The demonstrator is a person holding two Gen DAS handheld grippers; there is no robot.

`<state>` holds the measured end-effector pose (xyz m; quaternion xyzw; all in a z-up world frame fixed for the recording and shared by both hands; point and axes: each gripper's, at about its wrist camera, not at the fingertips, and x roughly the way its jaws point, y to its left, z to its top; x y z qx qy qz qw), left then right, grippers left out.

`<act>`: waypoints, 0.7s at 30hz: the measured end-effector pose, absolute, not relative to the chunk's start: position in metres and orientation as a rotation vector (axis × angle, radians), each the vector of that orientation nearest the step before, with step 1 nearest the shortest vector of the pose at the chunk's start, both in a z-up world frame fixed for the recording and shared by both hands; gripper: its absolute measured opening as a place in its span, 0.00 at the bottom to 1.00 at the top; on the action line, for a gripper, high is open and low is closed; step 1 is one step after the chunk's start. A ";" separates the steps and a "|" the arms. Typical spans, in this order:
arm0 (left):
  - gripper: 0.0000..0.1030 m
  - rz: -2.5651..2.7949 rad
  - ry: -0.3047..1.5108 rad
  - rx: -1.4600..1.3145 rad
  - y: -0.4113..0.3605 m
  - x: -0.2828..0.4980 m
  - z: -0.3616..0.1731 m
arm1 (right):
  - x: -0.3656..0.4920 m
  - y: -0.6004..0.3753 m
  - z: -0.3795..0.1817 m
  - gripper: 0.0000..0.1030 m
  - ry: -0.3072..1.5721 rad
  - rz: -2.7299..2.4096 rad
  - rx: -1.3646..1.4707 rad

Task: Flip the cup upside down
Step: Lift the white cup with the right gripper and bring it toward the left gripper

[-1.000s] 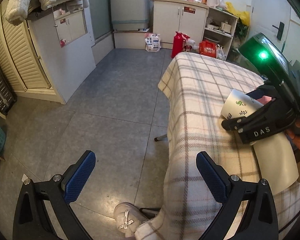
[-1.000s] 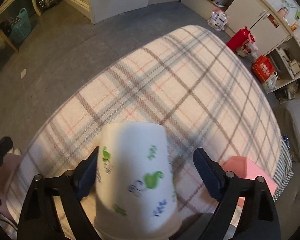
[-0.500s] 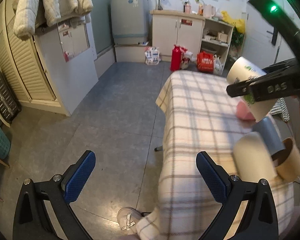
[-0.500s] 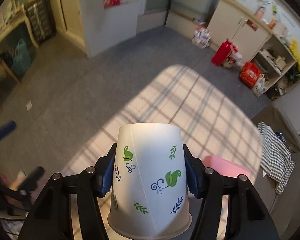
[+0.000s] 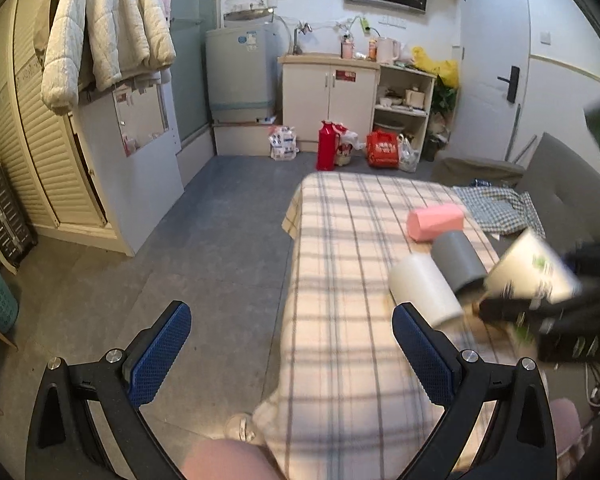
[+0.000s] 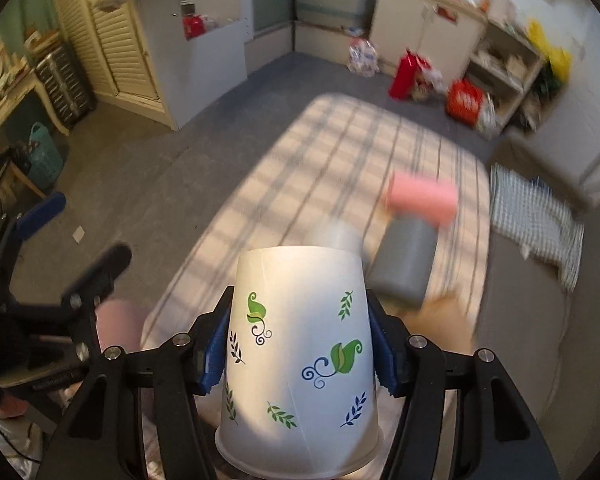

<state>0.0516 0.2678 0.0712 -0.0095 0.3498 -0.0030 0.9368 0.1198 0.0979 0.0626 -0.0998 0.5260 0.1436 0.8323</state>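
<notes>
My right gripper [image 6: 298, 340] is shut on a white paper cup [image 6: 300, 352] printed with green and blue leaves. The cup's base points away from the camera and its wide rim is near the lens. In the left wrist view the same cup [image 5: 528, 270] shows blurred at the right, held in the right gripper [image 5: 548, 308] above the near right part of the table. My left gripper [image 5: 286, 350] is open and empty, over the table's near left edge.
The table has a plaid cloth [image 5: 352, 240]. On it lie a white cup [image 5: 420, 290], a grey cup [image 5: 458, 256] and a pink cup [image 5: 434, 220], all on their sides. A grey sofa [image 5: 560, 192] with a checked cloth stands at the right.
The right gripper has carried the leaf-printed cup down and nearer in the left wrist view. The left gripper has tilted up, showing more of the room. It stays open.
</notes>
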 end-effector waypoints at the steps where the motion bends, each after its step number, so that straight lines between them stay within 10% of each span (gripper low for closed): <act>1: 1.00 -0.010 0.726 -0.021 0.266 0.047 0.067 | 0.111 0.096 0.049 0.58 1.143 0.290 -0.194; 21: 1.00 -0.001 0.909 0.003 0.253 0.035 0.004 | 0.102 0.073 -0.058 0.59 1.272 0.137 -0.042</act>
